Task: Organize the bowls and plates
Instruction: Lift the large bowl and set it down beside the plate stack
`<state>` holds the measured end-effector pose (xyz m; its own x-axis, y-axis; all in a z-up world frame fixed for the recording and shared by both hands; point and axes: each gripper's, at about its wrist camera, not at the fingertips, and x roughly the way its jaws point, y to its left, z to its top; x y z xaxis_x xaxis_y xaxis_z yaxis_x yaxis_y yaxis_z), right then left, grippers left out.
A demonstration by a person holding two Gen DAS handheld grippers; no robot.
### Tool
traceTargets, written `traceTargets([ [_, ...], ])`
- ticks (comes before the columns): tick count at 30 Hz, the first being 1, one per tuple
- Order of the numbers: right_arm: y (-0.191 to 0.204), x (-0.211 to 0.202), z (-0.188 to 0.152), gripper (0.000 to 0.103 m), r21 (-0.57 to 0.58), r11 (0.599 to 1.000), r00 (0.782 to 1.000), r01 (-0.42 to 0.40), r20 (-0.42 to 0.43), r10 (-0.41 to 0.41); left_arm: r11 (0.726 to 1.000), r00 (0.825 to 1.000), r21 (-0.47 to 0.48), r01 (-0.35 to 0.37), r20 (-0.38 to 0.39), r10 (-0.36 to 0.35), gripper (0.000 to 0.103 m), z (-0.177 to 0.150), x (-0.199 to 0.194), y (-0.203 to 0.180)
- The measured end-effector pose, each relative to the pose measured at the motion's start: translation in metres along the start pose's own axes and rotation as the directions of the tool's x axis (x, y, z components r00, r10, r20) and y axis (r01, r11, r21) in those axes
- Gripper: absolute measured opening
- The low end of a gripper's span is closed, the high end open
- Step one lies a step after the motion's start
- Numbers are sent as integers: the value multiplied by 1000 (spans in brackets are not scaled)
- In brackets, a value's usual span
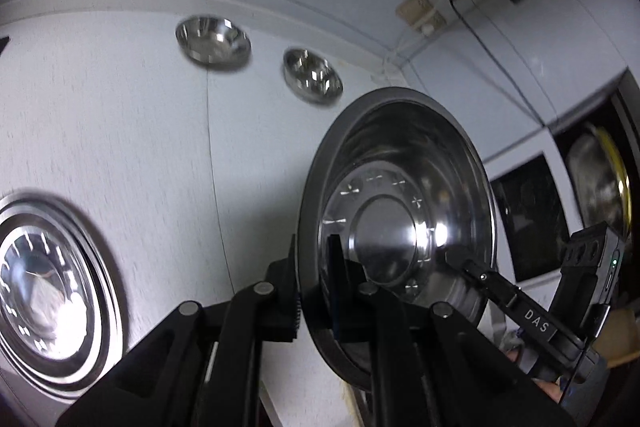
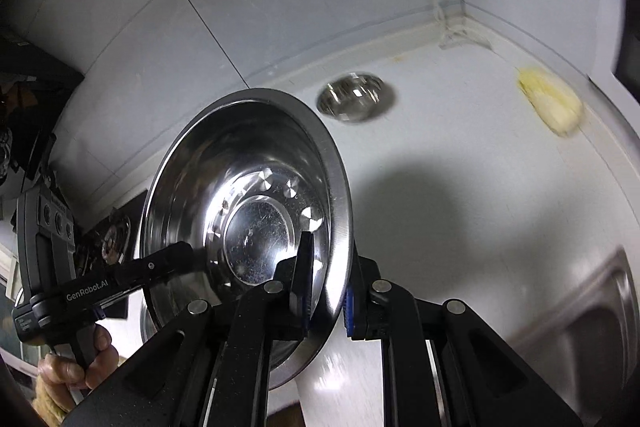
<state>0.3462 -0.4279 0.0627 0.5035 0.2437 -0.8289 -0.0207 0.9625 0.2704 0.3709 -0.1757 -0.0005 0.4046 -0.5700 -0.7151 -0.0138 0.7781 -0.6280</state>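
Both grippers are pinching the rim of one steel bowl, holding it tilted on edge above the pale counter. The left gripper is clamping the bowl's left rim, one finger inside and one outside the wall; the right gripper is doing the same on the opposite rim, its blue-padded fingers pressing the metal between them. Each wrist is angling forward and slightly upward (the bowl's hollow is facing both cameras).

On the counter, two small bowls are sitting near the back wall, well apart from the held bowl. A steel plate is lying to the left, near the counter's front. To the right, a yellow cloth is resting by the wall and a sink edge is bordering the open counter.
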Motion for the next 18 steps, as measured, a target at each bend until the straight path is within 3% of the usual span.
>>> traceTargets([
  [9,-53,40,-55,12,95,995,990,19,-141,-6,995,989,-46,-85,-129,79,10,-50,62,25],
  [18,-66,81,-61,12,94,996,972,-12,-233,34,982,977,-93,-167,-148,152,11,-63,88,45],
])
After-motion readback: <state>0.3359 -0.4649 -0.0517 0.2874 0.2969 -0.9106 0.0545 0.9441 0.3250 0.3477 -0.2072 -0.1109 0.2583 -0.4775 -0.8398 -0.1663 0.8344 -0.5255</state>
